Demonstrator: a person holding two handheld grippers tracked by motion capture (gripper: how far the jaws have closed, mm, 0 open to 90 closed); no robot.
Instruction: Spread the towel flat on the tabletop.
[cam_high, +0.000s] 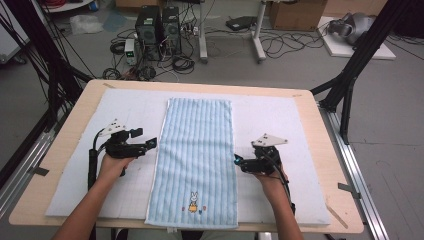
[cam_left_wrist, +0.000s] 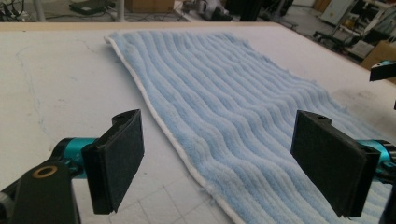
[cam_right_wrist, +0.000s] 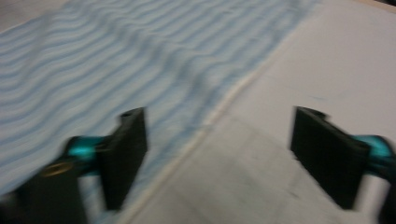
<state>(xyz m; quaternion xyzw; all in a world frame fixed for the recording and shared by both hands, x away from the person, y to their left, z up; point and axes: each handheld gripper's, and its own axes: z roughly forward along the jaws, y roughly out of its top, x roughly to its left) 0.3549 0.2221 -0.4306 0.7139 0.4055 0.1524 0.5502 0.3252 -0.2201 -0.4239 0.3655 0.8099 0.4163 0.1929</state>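
Observation:
A light blue striped towel (cam_high: 197, 155) lies flat and lengthwise on the white mat (cam_high: 280, 120), with a small rabbit print near its front end. My left gripper (cam_high: 152, 143) sits at the towel's left edge, open, its jaws straddling the white hem (cam_left_wrist: 180, 154) with nothing pinched. My right gripper (cam_high: 237, 161) rests at the towel's right edge, also open; in the blurred right gripper view the towel (cam_right_wrist: 116, 60) and its hem run between the jaws without being pressed. The left gripper view shows the towel (cam_left_wrist: 233, 107) stretching away.
The mat covers a wooden table (cam_high: 322, 150). Beyond its far edge the floor holds computer towers (cam_high: 159, 30), cables and a cardboard box (cam_high: 295, 14). Black frame posts (cam_high: 357, 60) stand at both sides.

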